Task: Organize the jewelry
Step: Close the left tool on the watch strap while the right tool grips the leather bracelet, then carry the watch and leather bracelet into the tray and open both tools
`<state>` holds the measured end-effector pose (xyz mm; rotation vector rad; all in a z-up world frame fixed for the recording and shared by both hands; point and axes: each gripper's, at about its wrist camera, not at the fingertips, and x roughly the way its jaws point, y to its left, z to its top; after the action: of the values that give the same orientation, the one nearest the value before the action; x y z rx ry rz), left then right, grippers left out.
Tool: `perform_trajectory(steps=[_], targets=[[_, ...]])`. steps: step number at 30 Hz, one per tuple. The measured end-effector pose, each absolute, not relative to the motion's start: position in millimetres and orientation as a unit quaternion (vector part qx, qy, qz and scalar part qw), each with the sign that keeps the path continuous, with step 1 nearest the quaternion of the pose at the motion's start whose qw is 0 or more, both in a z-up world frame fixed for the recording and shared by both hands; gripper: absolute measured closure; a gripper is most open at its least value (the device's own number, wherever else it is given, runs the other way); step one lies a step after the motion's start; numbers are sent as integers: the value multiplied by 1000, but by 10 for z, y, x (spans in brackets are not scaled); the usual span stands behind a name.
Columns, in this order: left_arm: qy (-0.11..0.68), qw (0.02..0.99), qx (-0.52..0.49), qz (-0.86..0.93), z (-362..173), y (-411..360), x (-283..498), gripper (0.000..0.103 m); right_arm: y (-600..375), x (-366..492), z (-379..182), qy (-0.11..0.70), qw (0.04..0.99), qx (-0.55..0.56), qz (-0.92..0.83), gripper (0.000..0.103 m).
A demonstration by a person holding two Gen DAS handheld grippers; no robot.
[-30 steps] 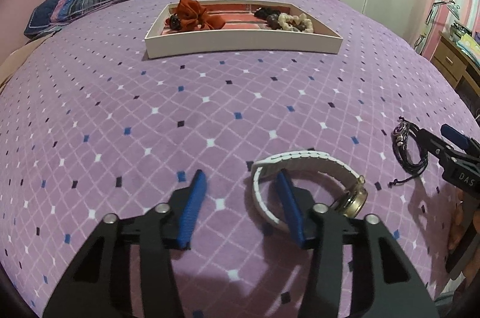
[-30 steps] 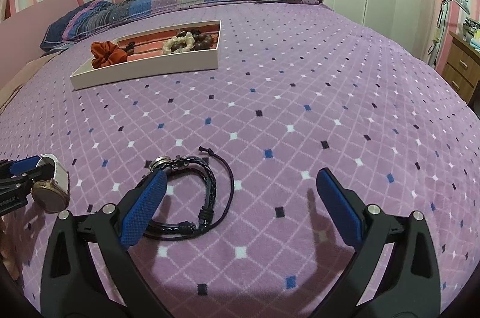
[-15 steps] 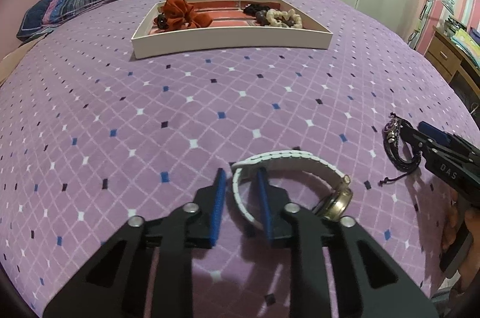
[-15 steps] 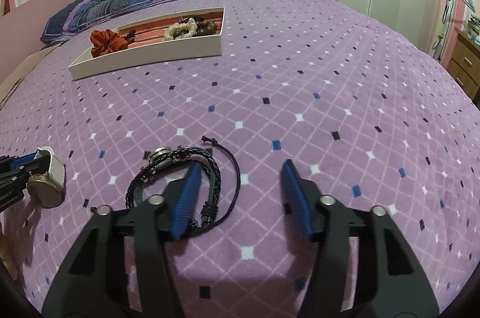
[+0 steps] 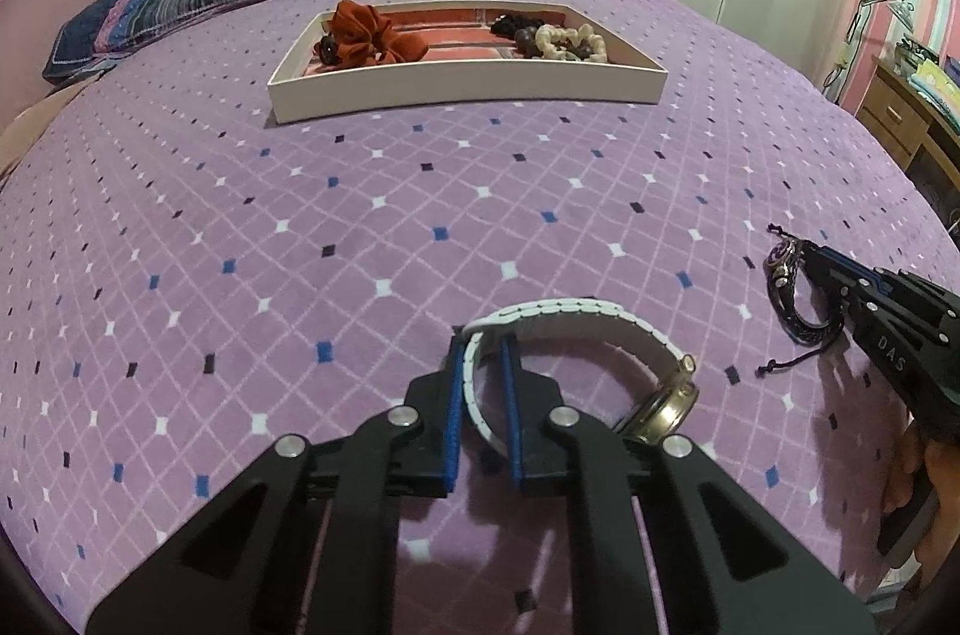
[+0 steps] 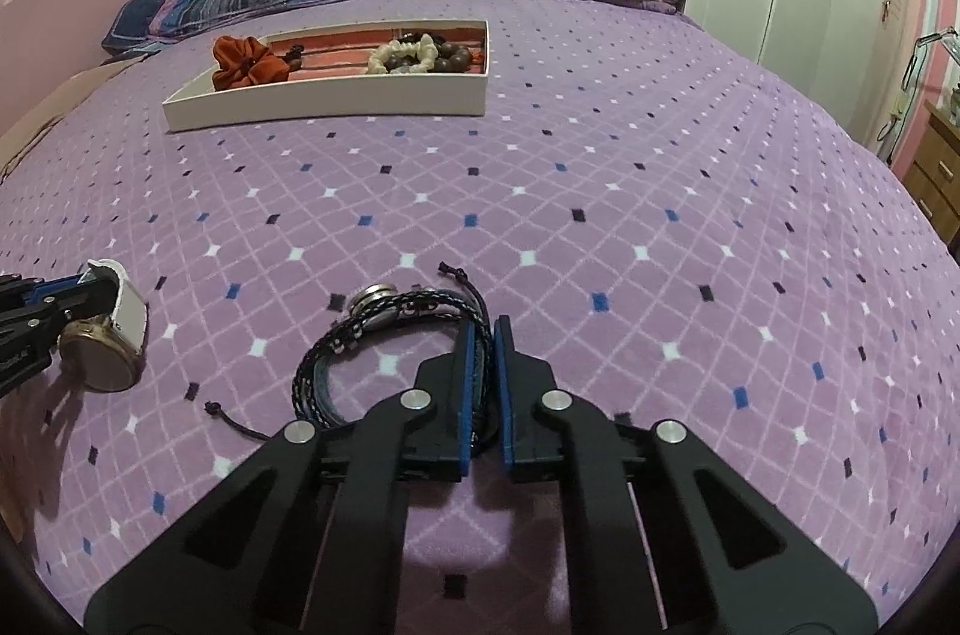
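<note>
A white-strapped watch (image 5: pixel 600 314) with a gold case lies on the purple bedspread. My left gripper (image 5: pixel 483 344) is closing its jaws on the strap's near end, which sits between the blue pads. To the right lies a black braided bracelet (image 6: pixel 336 353) with a round metal charm. My right gripper (image 6: pixel 480 326) is shut on its cords. Each wrist view also shows the other side: the right gripper (image 5: pixel 822 257) with the bracelet (image 5: pixel 798 323), and the watch (image 6: pixel 129 323) at the left gripper (image 6: pixel 90 284).
A white tray (image 5: pixel 468 89) with a pink lining stands further up the bed, holding a rust-red scrunchie (image 5: pixel 366 35) and bead bracelets (image 5: pixel 564 38). Patchwork pillows lie behind it. A white wardrobe and a wooden bedside unit (image 5: pixel 900 113) stand to the right.
Both grippers closed from wide open, the left around the watch strap and the right onto the bracelet cords. Neither hand shifted much.
</note>
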<state>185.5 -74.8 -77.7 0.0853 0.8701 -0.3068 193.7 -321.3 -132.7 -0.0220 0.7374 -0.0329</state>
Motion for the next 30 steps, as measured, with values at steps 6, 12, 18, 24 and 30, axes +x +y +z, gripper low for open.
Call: perform_trajectory(steps=[6,12,18,24,30], targets=[[411,898,44,-152,-751,-766,1846,94,-3184,1899,-1247,340,940,-9,-16,96],[394,905,40,-156,-667,-784,1898,97,-3109,1946,-1130,320,947,-17,-18,96],[366,917,42,-155,-522,-824,1987,97,-3082,2066,-1046,309,951,-13,-15,96],[346,925,31,-157,-360,-826,2190,97,-3086,2245,-1031,306,952,2,-19,96],[330,933,8,-143,-159,-731,2491,97,-3082,2505,-940,295,955,28,-19,96]])
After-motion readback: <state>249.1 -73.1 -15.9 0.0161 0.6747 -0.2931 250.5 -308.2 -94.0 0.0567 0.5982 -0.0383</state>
